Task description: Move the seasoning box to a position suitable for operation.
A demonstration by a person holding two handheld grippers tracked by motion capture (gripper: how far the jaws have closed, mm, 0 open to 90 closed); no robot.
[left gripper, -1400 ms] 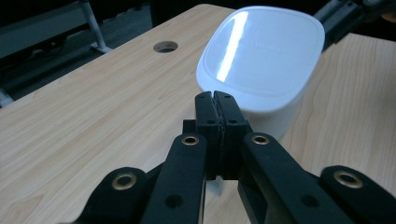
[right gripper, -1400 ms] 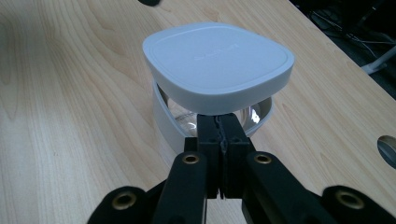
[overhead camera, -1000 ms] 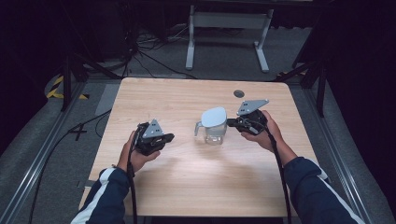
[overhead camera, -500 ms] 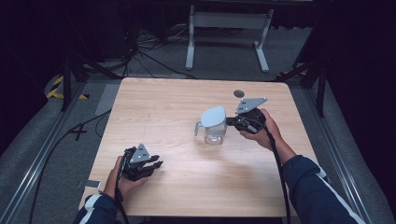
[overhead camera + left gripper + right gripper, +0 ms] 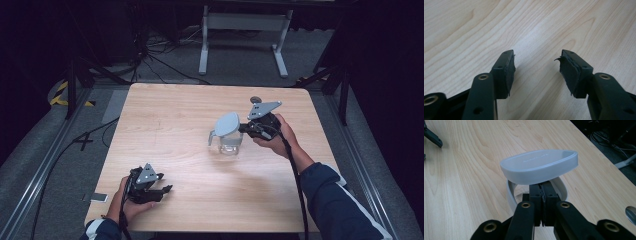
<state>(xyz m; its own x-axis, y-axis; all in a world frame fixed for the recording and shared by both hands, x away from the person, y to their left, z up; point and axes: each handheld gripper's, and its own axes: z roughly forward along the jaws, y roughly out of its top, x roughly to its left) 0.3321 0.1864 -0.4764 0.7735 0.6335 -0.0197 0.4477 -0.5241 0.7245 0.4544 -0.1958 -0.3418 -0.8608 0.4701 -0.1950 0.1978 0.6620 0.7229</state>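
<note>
Right gripper view: right tool [image 5: 543,192] pinched shut under the raised lid [image 5: 539,166], grip point hidden.

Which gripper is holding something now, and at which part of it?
The right gripper is shut on the rim of the pitcher lid, at its near edge. The left gripper stands open over the table, holding nothing.
</note>
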